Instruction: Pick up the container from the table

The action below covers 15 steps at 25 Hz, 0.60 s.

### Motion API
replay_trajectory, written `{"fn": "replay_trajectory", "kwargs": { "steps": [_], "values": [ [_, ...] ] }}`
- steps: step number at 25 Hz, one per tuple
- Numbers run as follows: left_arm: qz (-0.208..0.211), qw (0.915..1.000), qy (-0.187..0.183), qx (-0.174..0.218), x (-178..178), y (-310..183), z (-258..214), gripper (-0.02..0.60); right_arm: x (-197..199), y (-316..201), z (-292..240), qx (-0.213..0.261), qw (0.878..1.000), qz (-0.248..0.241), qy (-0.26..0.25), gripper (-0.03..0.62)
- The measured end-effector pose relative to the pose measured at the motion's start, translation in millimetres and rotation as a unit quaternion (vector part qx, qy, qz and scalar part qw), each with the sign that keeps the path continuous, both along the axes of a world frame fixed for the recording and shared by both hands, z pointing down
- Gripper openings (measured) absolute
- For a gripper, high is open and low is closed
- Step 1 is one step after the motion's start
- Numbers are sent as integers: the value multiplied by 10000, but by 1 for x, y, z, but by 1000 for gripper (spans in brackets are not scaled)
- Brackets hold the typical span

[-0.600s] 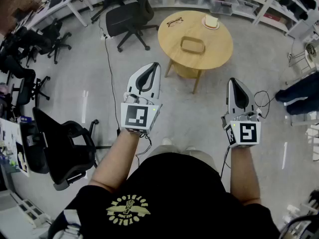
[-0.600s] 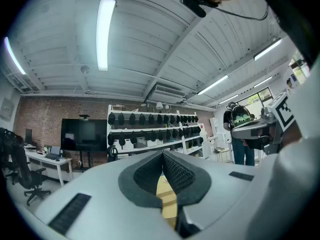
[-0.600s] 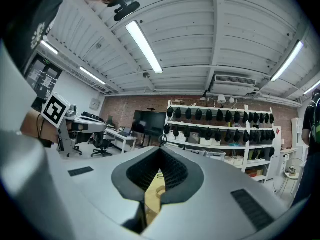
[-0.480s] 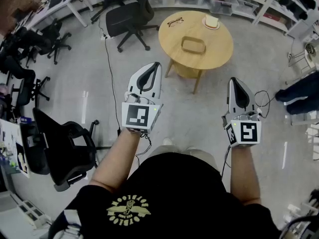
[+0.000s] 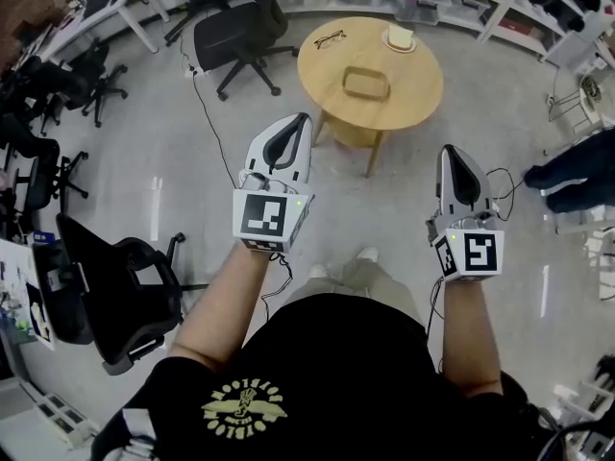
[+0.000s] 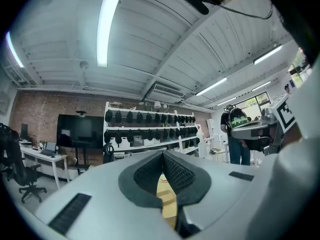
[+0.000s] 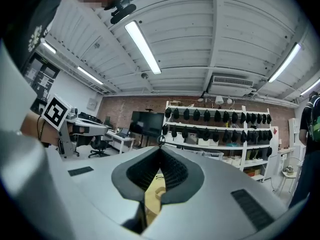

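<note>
A tan oblong container (image 5: 365, 83) lies in the middle of a round wooden table (image 5: 325, 77) across the floor, well ahead of both grippers. My left gripper (image 5: 300, 121) is held level at chest height, shut with nothing in it, pointing toward the table's near left edge. To the right my right gripper (image 5: 452, 154) is also shut and empty, short of the table. In the left gripper view the pads (image 6: 175, 171) meet at the tip, and a strip of table (image 6: 168, 198) shows below them. The right gripper view shows its pads (image 7: 172, 173) closed the same way.
A pair of glasses (image 5: 330, 37) and a white dish (image 5: 399, 38) sit at the table's far side. Black office chairs (image 5: 240, 36) stand left of the table and one (image 5: 115, 296) at my left. A cable (image 5: 209, 113) runs over the floor. A person's leg (image 5: 572, 176) is at right. Shelves line the back.
The head view has shifted slightly and my shoes now show below the arms. The table sits a little higher in the picture. Both grippers stay shut and level.
</note>
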State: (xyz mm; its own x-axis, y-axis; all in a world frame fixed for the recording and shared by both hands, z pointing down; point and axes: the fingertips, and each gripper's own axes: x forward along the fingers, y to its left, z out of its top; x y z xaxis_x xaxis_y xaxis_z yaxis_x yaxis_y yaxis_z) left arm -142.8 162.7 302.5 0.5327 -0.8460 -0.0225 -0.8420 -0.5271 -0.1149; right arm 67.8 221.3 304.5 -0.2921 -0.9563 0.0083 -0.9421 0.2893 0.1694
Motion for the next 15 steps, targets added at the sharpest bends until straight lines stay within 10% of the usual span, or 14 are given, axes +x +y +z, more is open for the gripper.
{"fn": "replay_trajectory", "kwargs": {
  "steps": [15],
  "values": [
    [-21,9999,-108,1,31,-66,3,17,29,-71,7,-145,9998,-111,69,15]
  ]
}}
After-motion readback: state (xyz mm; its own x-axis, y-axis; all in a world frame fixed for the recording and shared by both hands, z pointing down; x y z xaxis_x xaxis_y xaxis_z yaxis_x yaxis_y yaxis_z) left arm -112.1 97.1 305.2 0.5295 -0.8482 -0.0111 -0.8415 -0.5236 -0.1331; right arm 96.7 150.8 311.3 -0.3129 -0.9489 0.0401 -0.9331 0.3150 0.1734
